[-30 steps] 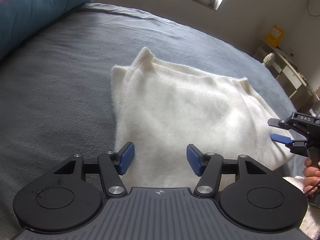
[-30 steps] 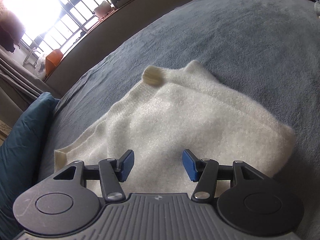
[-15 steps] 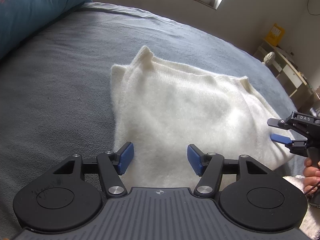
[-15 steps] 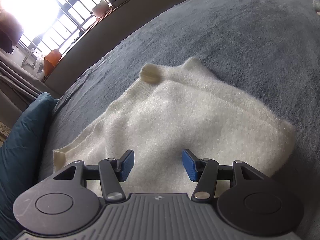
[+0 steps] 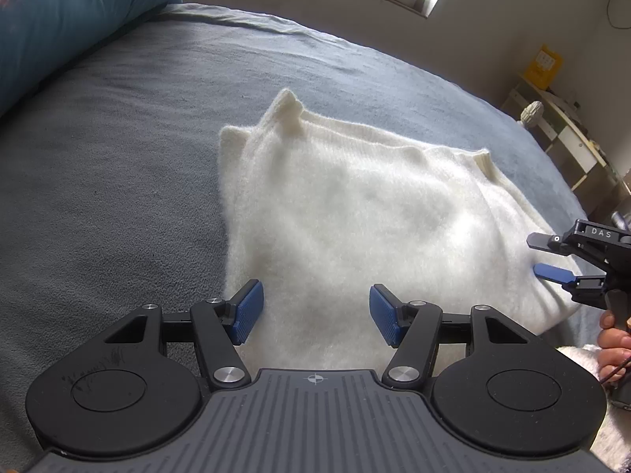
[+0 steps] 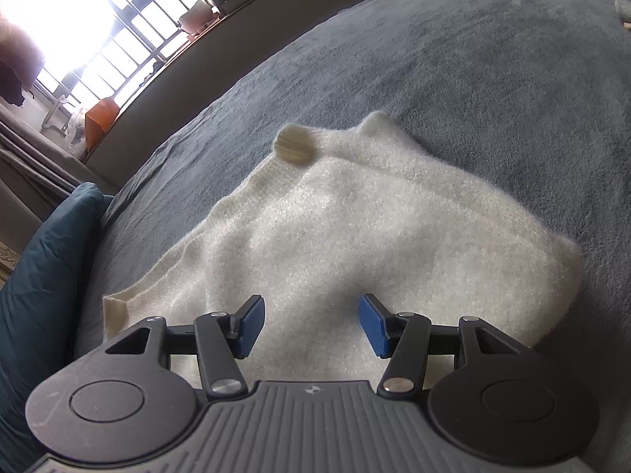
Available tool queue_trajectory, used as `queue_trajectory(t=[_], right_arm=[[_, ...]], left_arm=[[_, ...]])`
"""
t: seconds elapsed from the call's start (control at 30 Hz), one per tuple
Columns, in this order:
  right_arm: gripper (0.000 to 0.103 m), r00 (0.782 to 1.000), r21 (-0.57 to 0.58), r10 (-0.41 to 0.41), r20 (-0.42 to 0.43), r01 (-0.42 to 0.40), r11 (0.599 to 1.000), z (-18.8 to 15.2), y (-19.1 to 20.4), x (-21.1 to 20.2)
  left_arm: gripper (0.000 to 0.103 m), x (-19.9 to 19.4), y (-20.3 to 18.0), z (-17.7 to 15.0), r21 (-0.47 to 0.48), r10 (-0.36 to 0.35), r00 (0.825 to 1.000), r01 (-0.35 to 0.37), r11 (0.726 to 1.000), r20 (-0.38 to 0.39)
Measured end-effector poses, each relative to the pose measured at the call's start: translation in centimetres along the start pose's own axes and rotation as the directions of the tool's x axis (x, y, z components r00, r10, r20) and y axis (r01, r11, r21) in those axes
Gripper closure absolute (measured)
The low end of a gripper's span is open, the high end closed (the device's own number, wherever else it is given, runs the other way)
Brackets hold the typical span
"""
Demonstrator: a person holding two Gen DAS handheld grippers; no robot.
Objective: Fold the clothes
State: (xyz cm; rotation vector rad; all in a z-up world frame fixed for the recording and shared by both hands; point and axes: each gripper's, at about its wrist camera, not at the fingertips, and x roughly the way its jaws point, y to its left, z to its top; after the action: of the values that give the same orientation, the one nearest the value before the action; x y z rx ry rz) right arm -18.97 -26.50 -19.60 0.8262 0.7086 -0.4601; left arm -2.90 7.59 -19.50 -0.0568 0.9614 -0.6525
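Observation:
A fuzzy white sweater (image 5: 355, 213) lies folded into a rough rectangle on the grey bed cover (image 5: 118, 165). My left gripper (image 5: 315, 315) hovers open over the sweater's near edge, with nothing between its blue pads. In the right wrist view the same sweater (image 6: 355, 236) spreads ahead, a ribbed cuff (image 6: 292, 146) curling up at its far side. My right gripper (image 6: 311, 325) is open above the sweater's near part, empty. In the left wrist view the right gripper (image 5: 552, 256) shows at the sweater's right edge, held by a hand (image 5: 615, 347).
A teal pillow (image 5: 71, 8) lies at the bed's far left, also seen as a teal pillow (image 6: 35, 295) in the right wrist view. A low shelf (image 5: 560, 134) stands beyond the bed's right side. A barred window (image 6: 98, 27) with a cluttered sill lies past the bed.

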Motion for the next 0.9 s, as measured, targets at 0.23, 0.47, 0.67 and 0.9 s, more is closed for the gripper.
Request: queue_trajectory(t=[0.23,0.47,0.67,0.9], right_arm=[[0.047,1.000,0.001,-0.001,-0.001,0.001,1.000,0.09,-0.06,0.10],[0.047,1.000,0.003,-0.002,-0.001,0.002,1.000,0.01,-0.05,0.18],[0.047,1.000,0.003,-0.004,-0.002,0.004,1.000,-0.02,-0.05,0.24],[0.047,1.000,0.004,-0.005,-0.003,0.005,1.000,-0.07,-0.08,0.26]], left_arm=[[0.043,-0.03,0.03,-0.01,0.001,0.002,1.000,-0.002,1.000,-0.002],[0.043,-0.08,0.00,-0.07,0.002,0.002,1.000,-0.002,1.000,-0.003],[0.043,-0.08,-0.03,-0.11,0.001,0.002,1.000,-0.002,1.000,-0.003],[0.042,-0.03,-0.06,-0.13,0.004,0.003,1.000,-0.003,1.000,-0.003]])
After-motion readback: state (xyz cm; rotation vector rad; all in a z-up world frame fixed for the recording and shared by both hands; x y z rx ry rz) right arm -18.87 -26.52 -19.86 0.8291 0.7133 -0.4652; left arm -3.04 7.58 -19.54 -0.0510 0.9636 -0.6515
